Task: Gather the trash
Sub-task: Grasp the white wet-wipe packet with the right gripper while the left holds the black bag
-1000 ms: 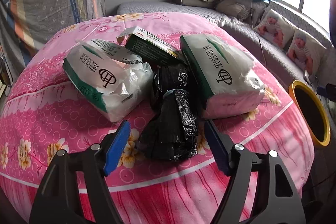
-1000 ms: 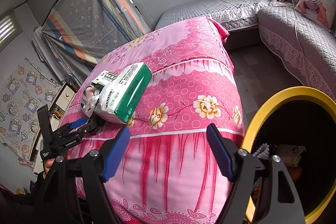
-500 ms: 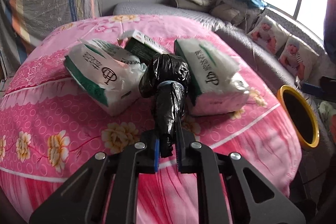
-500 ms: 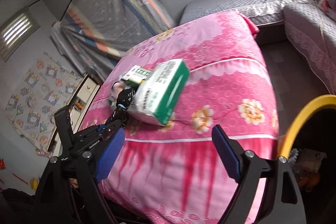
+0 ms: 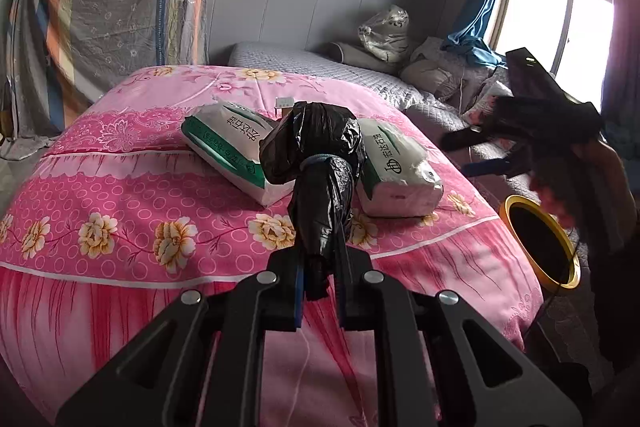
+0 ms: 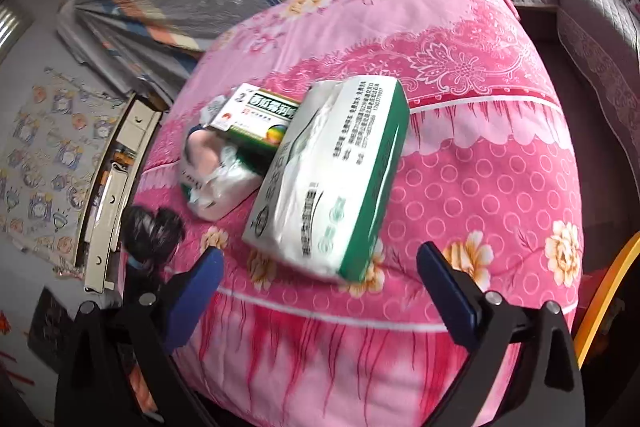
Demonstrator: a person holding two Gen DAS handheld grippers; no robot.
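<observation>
A: Foreground, left wrist view: the left gripper [image 5: 318,293] is clenched on the tail of a black trash bag [image 5: 316,171], which rises at centre frame clear of the pink floral quilt [image 5: 120,211]; a second ago those jaws stood wide around the bag as it lay on the quilt; the pickup looks done.

B: And behind it?

A: Two white-and-green tissue packs [image 5: 236,151] lie side by side at mid frame; the yellow-rimmed bin [image 5: 538,239] waits on the floor at the right edge, well apart from the bag; the grey sofa and the window fill the upper right.

B: The other tool?

A: In the right wrist view the right gripper [image 6: 320,277] is released, its jaws opening, nothing between them; just past it, at centre frame, lies the nearer tissue pack [image 6: 332,179], then a green medicine box [image 6: 256,119] towards the upper left; a second ago that pack sat small at the left with the bin's mouth filling the lower right; now only a sliver of yellow rim shows; it seems bound for the next piece while the bag goes to the bin.
</observation>
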